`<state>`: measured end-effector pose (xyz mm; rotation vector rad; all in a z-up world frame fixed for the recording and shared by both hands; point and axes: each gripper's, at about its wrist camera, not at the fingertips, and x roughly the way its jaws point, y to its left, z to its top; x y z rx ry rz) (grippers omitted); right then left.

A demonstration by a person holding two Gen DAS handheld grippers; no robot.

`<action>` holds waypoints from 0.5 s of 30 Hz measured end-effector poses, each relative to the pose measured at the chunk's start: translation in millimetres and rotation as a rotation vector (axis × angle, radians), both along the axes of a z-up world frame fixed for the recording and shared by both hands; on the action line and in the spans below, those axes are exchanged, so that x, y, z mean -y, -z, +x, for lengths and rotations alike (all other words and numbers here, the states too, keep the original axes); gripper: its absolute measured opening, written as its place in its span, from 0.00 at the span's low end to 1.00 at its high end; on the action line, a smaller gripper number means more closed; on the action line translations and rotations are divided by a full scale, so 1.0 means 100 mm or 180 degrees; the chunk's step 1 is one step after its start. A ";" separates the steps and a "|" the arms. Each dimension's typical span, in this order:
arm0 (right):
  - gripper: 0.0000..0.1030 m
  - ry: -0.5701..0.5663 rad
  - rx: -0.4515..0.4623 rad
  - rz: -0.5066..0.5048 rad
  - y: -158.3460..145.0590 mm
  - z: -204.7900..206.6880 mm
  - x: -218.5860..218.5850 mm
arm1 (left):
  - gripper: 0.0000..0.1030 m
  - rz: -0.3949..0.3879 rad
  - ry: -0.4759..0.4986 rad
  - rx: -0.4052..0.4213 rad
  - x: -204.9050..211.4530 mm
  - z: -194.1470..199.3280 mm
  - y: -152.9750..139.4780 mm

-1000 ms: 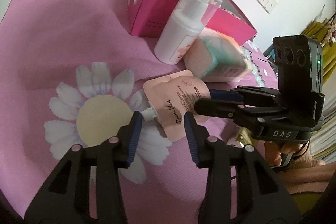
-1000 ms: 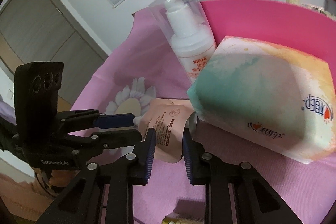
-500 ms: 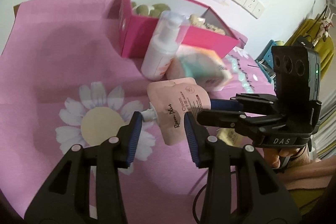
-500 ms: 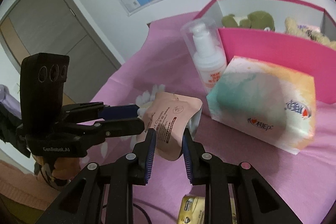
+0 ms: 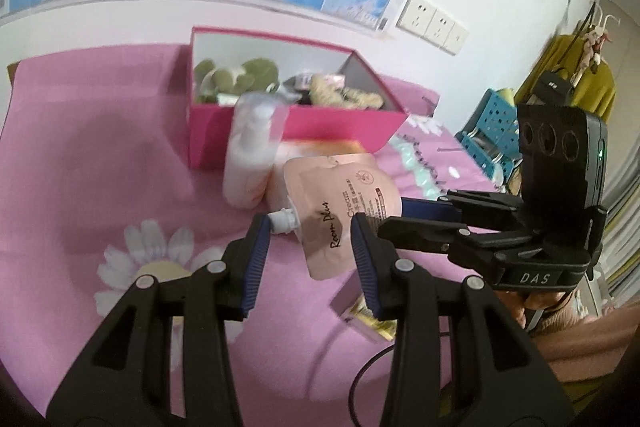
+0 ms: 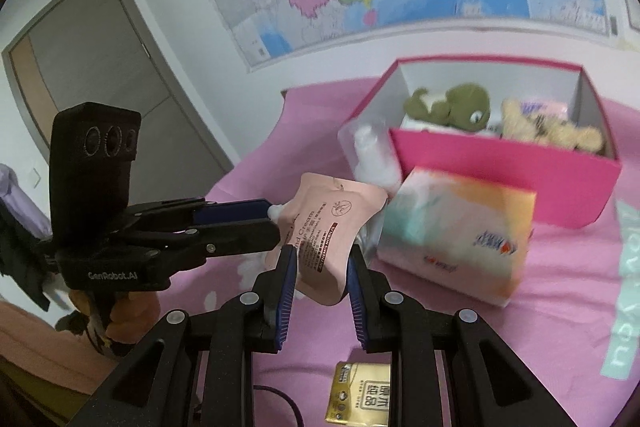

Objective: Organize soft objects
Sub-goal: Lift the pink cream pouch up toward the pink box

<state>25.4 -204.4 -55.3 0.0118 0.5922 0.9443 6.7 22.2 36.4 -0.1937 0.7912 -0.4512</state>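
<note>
pouch (image 6: pixel 328 227): pale pink | box (image 6: pixel 500 167): magenta | cloth (image 5: pixel 100 155): pink, daisy print

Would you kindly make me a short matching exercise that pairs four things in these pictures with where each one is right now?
Things:
1. pink pouch
2. green plush toy
3. white pump bottle
4. gold packet

Places:
A. inside the pink box
B. flat on the pink cloth, nearest the right wrist camera
C. held up between both hand-held grippers
D. upright just outside the box's front wall

Pairs: 1-C, 2-A, 3-D, 4-B
</note>
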 end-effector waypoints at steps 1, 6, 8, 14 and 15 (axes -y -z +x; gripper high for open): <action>0.24 0.0015 0.0031 0.0018 -0.03 -0.01 0.01 | 0.43 -0.0027 0.0001 0.0038 0.01 0.01 -0.04; 0.24 0.0092 0.0151 0.0088 -0.18 0.00 0.12 | 0.43 0.0001 0.0040 0.0175 0.13 0.07 -0.20; 0.24 0.0124 0.0203 0.0118 -0.23 0.03 0.14 | 0.43 0.0028 0.0057 0.0224 0.17 0.10 -0.26; 0.24 0.0170 0.0365 0.0185 -0.44 0.12 0.17 | 0.43 0.0136 0.0063 0.0411 0.26 0.25 -0.46; 0.24 0.0175 0.0386 0.0190 -0.46 0.13 0.17 | 0.43 0.0140 0.0052 0.0421 0.26 0.27 -0.48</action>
